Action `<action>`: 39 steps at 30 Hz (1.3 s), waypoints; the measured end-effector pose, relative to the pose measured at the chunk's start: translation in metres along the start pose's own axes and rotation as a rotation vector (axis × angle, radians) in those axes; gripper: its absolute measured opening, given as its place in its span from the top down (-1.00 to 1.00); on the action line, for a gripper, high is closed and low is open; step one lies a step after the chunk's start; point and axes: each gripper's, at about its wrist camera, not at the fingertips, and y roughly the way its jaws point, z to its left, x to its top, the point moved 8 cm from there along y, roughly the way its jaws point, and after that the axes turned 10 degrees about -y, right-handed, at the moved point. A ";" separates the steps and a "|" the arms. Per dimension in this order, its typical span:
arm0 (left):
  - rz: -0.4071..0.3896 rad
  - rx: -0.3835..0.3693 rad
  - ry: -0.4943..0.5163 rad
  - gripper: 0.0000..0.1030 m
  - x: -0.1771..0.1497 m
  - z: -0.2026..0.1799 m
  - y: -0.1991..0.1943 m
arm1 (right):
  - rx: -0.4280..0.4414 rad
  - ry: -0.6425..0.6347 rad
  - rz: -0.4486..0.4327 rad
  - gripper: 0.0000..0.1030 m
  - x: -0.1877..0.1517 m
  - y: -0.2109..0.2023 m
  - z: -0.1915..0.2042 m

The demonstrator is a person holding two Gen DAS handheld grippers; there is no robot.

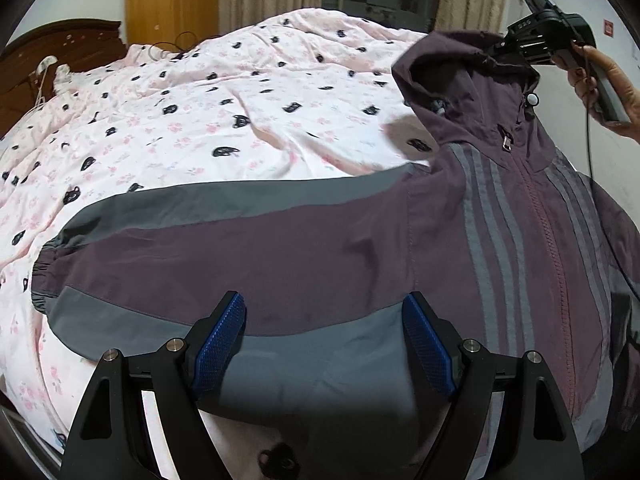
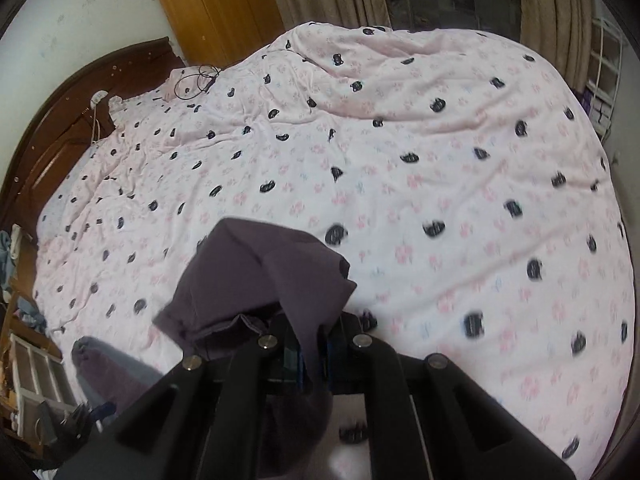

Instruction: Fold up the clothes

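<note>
The right gripper is pinching the hood of the jacket, its jaws pressed together on the purple cloth; it holds the hood above the bed, probably to fold it down over the chest. The left gripper is spread and empty above the sleeve; the sleeve lies stretched flat, ready for folding inward.

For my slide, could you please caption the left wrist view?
Open left hand-held gripper over jacket sleeve; right hand-held gripper lifts hood.
</note>
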 end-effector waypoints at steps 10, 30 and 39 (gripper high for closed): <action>0.019 0.027 0.008 -0.50 -0.002 0.005 0.012 | -0.118 0.046 0.178 0.85 -0.035 0.099 -0.032; 0.014 0.044 0.012 -0.50 -0.003 0.006 0.009 | -0.100 0.052 0.120 -0.22 -0.189 -0.079 -0.038; 0.006 0.049 -0.005 -0.50 -0.005 0.009 0.002 | 0.040 0.192 0.177 -0.22 -0.351 -0.156 0.010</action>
